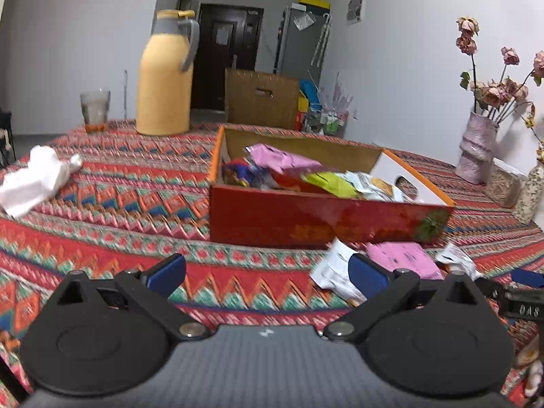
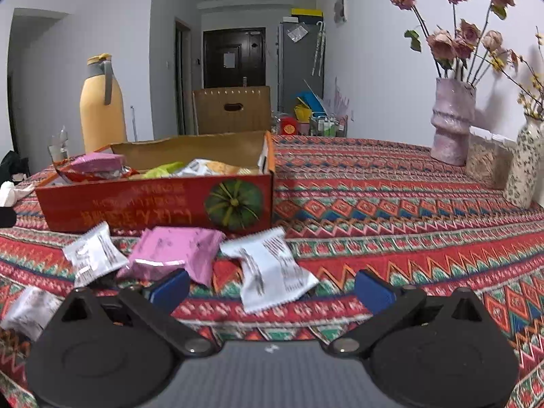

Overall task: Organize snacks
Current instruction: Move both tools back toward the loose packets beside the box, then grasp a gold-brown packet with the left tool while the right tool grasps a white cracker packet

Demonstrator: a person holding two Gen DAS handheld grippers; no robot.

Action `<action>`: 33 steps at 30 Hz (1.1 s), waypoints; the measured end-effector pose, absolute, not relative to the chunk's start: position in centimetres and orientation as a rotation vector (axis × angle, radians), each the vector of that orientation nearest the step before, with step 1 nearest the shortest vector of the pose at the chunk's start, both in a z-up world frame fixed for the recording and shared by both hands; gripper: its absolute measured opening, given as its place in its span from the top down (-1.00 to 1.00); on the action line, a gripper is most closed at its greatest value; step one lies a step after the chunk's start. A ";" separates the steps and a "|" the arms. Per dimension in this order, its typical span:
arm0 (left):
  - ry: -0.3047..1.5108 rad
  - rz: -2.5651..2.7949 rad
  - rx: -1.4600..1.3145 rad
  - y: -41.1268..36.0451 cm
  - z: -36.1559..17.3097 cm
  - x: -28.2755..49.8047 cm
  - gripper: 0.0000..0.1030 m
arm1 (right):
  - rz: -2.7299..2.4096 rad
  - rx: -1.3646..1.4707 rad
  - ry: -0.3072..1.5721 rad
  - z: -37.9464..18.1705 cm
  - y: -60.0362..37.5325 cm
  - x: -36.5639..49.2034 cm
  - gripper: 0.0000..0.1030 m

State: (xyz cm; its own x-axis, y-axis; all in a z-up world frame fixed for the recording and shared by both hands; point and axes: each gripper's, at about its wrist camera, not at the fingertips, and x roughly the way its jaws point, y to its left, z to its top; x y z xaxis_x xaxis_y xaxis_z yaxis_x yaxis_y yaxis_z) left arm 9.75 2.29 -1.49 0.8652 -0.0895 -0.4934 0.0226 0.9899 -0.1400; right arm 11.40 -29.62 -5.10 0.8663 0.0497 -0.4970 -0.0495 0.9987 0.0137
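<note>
Both tongs are spread wide and empty: left tongs (image 1: pixel 267 273) above bare bench (image 1: pixel 136 183) cloth, right tongs (image 2: pixel 272 289) over a white packet (image 2: pixel 272 272). Snack box (image 2: pixel 153 200) sits at eleven o'clock.

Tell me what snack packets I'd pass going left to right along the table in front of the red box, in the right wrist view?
White packet at the left edge → white packet → pink packet → white packet.
</note>
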 end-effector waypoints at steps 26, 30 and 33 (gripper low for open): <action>0.701 -0.139 0.011 -6.1 -5.3 9.0 -0.62 | 0.038 0.074 0.505 -5.6 -31.8 10.3 -1.00; 0.681 -0.144 0.020 -6.1 -5.3 8.6 -0.22 | 0.040 0.076 0.509 -5.7 -31.8 10.3 -1.00; 0.666 -0.155 0.016 -5.8 -5.2 8.3 0.18 | 0.036 0.077 0.509 -5.7 -31.8 10.3 -1.00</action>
